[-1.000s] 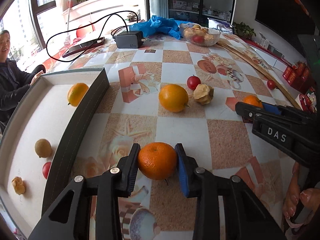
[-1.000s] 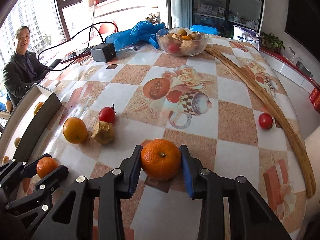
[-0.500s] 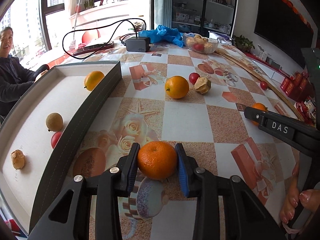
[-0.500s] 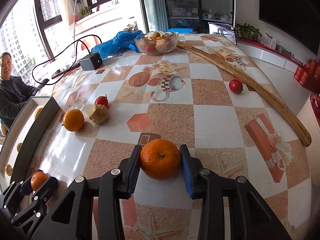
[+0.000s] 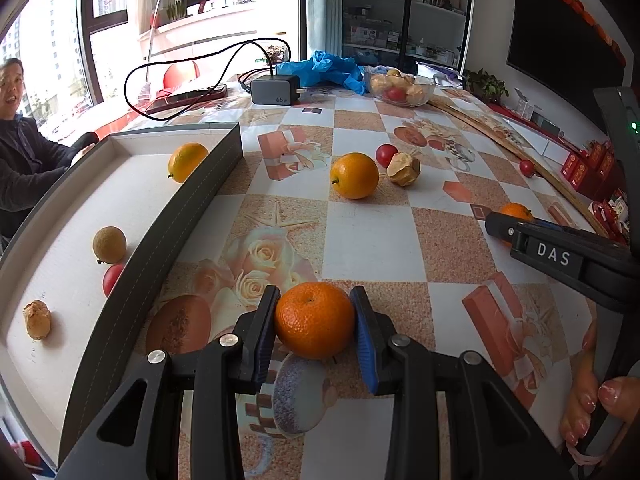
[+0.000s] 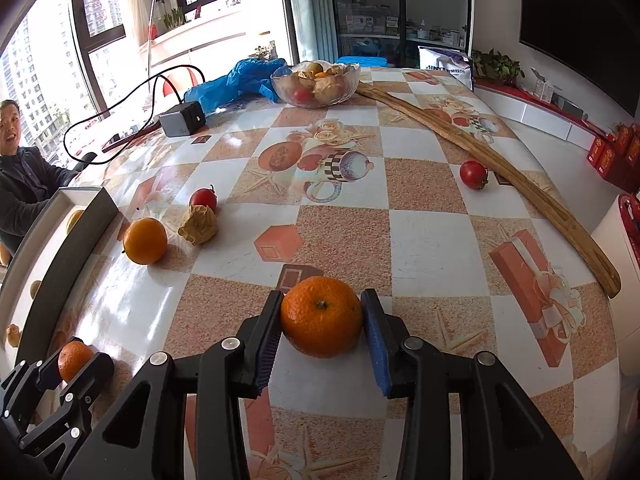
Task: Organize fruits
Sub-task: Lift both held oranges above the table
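My left gripper point(image 5: 315, 322) is shut on a tangerine point(image 5: 315, 320), held above the table beside the grey tray point(image 5: 168, 236). The tray holds an orange point(image 5: 187, 161), a brown round fruit point(image 5: 109, 244), a red fruit point(image 5: 113, 279) and a small tan fruit point(image 5: 37, 319). My right gripper point(image 6: 322, 318) is shut on a second tangerine point(image 6: 322, 316) over the table's middle. On the table lie an orange point(image 6: 145, 240), a husked tan fruit point(image 6: 199, 224), a red fruit point(image 6: 203, 199) and another red fruit point(image 6: 473, 174) at the right.
A glass bowl point(image 6: 315, 84) of fruit stands at the back, with a blue bag point(image 6: 236, 80), a charger point(image 6: 182, 119) and cables. A long wooden strip point(image 6: 500, 164) lies along the right side. A person point(image 6: 20, 176) sits at the left.
Both grippers have lifted and pulled back with their tangerines. The left one has moved further along the tray's near side.
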### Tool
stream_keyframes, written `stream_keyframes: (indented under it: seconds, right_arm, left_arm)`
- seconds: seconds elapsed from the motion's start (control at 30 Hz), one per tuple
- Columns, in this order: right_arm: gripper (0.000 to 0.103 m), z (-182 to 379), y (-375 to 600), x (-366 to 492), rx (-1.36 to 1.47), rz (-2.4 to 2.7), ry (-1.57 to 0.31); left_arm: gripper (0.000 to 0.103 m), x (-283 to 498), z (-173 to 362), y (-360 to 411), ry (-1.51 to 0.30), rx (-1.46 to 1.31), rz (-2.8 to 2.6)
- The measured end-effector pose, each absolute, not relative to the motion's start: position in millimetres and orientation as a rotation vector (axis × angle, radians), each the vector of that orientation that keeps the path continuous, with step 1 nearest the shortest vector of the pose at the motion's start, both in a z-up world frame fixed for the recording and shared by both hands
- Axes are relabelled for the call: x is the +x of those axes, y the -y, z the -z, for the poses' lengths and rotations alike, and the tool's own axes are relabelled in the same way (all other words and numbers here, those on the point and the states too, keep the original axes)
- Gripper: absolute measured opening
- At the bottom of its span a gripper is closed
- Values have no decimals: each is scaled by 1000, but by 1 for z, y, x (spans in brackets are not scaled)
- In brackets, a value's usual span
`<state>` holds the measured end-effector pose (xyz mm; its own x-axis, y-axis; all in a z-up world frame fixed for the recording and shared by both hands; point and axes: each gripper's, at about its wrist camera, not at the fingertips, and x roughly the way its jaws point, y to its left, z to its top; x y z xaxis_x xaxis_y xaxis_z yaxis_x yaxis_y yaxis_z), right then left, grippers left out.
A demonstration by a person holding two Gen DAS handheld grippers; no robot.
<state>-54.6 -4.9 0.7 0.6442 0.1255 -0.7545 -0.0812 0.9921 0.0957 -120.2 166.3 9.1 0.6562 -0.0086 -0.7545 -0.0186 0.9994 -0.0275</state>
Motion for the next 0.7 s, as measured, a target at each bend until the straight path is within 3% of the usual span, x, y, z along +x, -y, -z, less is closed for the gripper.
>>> stream_keyframes:
  seconds: [0.7]
  right_arm:
    - [48,0,-8,-53,-23,-102,-872]
  left_arm:
    - [38,-122,-9,-164,-853,-18,-12]
